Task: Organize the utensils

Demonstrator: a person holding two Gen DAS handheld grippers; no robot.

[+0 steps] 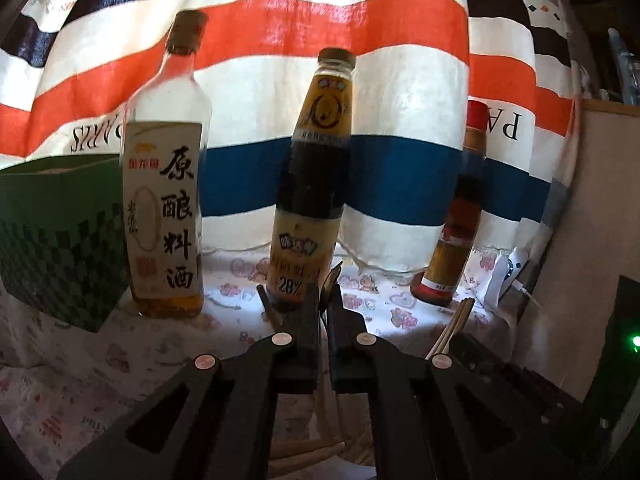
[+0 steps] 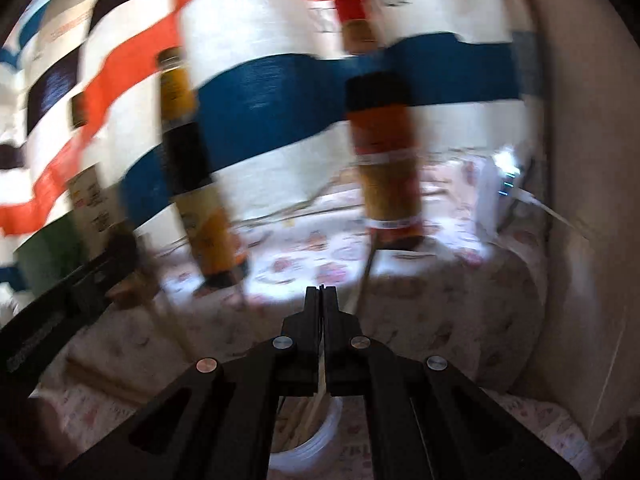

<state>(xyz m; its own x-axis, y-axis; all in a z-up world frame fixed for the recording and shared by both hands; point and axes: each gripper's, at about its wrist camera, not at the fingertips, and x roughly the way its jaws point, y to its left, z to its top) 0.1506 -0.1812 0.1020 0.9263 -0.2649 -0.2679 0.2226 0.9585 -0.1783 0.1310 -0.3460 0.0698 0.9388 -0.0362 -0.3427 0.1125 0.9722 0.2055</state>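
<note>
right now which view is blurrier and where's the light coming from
Right wrist view: heavy motion smear, the bottles streak sideways, only the right gripper is sharp. Left wrist view: mostly sharp, the wine bottle label is readable. Both are backlit through the striped cloth and bent by the fisheye.

The left gripper (image 1: 329,300) is matt black plastic with shiny metal rivets (image 1: 281,338). The cooking-wine bottle (image 1: 166,184) is glossy clear glass under a paper label. The striped curtain (image 1: 320,60) is coarse woven cloth; the table (image 1: 100,360) wears printed fabric. The chopsticks (image 1: 450,330) look like pale bare wood.
</note>
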